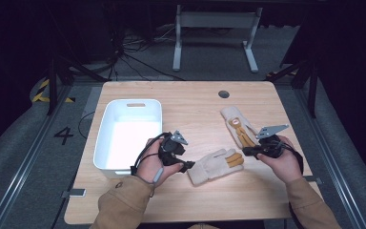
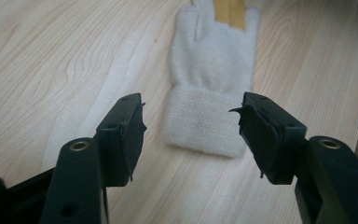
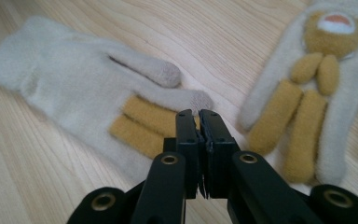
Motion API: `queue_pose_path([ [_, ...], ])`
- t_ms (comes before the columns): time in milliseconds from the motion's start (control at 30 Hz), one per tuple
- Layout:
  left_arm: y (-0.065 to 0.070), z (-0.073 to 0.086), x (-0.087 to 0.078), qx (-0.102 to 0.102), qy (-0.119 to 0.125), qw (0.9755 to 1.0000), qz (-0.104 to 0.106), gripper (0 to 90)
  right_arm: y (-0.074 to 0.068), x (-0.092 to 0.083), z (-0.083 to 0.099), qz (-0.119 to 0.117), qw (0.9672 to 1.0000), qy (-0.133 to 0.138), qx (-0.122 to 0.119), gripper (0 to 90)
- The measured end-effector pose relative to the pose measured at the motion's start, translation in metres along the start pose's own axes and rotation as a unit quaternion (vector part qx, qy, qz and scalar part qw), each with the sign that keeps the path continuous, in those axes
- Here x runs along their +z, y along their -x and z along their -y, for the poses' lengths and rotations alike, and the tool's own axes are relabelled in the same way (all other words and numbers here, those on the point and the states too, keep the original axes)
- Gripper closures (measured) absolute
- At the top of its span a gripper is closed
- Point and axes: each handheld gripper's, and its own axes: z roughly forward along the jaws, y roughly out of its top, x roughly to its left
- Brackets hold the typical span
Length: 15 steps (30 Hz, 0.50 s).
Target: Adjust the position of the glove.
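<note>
Gloves are the work here, two cream knitted ones with mustard fingers, lying on the right half of the wooden table [image 1: 195, 102].

Nearest the person, the near glove [image 1: 215, 165] lies flat, its ribbed cuff toward the left gripper [image 1: 187, 165] and its fingers toward the right gripper [image 1: 246, 151]. In the left gripper view that cuff [image 2: 204, 122] sits on the wood between and just beyond the two black jaws, which stand spread wide with nothing touching either pad. The left hand [image 1: 153, 164] holds that gripper low, just beside the cuff.

The right hand [image 1: 282, 162] holds its gripper at the glove's fingertip end. Its jaws are pressed together; in the right gripper view they sit right over the mustard fingers [image 3: 144, 123] of the near glove [image 3: 79, 88], and whether a scrap of knit is caught between the tips is hard to make out, though nothing looks lifted.

Farther back, the far glove [image 1: 238, 126] lies at an angle, bear face [image 3: 335, 23] up, its fingers close to the right gripper, apart from the near glove.

Left of both, a white bin [image 1: 106, 143] stands open on the table.
</note>
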Motion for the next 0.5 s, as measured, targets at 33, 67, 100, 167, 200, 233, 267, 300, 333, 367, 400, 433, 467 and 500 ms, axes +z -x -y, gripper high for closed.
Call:
queue_pose_path([
  [33,0.0,0.0,0.0,0.0,0.0,1.0,0.0,40.7,0.0,0.0,0.0,0.0,1.0,0.0,0.0,87.5],
  [67,0.0,-0.001,-0.002,0.001,0.001,1.0,-0.002,40.4,-0.001,0.001,-0.003,-0.007,1.0,0.002,0.001,87.5],
  [100,0.0,-0.001,-0.002,0.001,0.001,1.0,-0.002,40.2,-0.001,0.001,-0.003,-0.007,1.0,0.002,0.001,87.5],
  [167,0.001,-0.001,-0.005,0.0,0.006,1.0,0.0,39.5,-0.002,0.002,-0.006,-0.012,0.9999,0.004,-0.002,87.5],
  [200,0.001,-0.001,-0.006,0.0,0.009,1.0,0.001,39.5,-0.002,0.003,-0.008,-0.013,0.9999,0.005,-0.001,87.5],
  [233,0.002,-0.001,-0.007,0.0,0.014,0.9999,0.002,38.7,-0.003,0.004,-0.011,-0.016,0.9998,0.01,-0.001,87.7],
  [267,0.003,-0.001,-0.009,-0.001,0.019,0.9998,0.002,37.7,-0.003,0.006,-0.013,-0.017,0.9998,0.011,-0.004,87.8],
  [300,0.003,-0.001,-0.009,0.002,0.021,0.9998,0.004,36.1,-0.004,0.008,-0.017,-0.02,0.9997,0.013,-0.007,88.0],
  [333,0.005,0.0,-0.01,0.002,0.027,0.9996,0.009,34.9,-0.005,0.012,-0.02,-0.022,0.9996,0.015,-0.009,88.2],
  [367,0.005,0.0,-0.01,0.002,0.027,0.9996,0.009,34.4,-0.005,0.012,-0.02,-0.022,0.9996,0.015,-0.009,88.2],
  [400,0.006,0.002,-0.011,0.001,0.03,0.9995,0.014,33.6,-0.005,0.017,-0.023,-0.027,0.9995,0.014,-0.01,88.3],
  [433,0.006,0.002,-0.011,0.001,0.03,0.9995,0.014,33.4,-0.005,0.017,-0.023,-0.027,0.9995,0.014,-0.01,88.3],
  [467,0.007,0.004,-0.012,-0.002,0.031,0.9994,0.013,33.3,-0.005,0.023,-0.027,-0.032,0.9994,0.014,-0.008,88.3],
  [500,0.007,0.004,-0.012,-0.002,0.031,0.9994,0.013,33.3,-0.005,0.023,-0.027,-0.032,0.9994,0.014,-0.008,88.3],
])
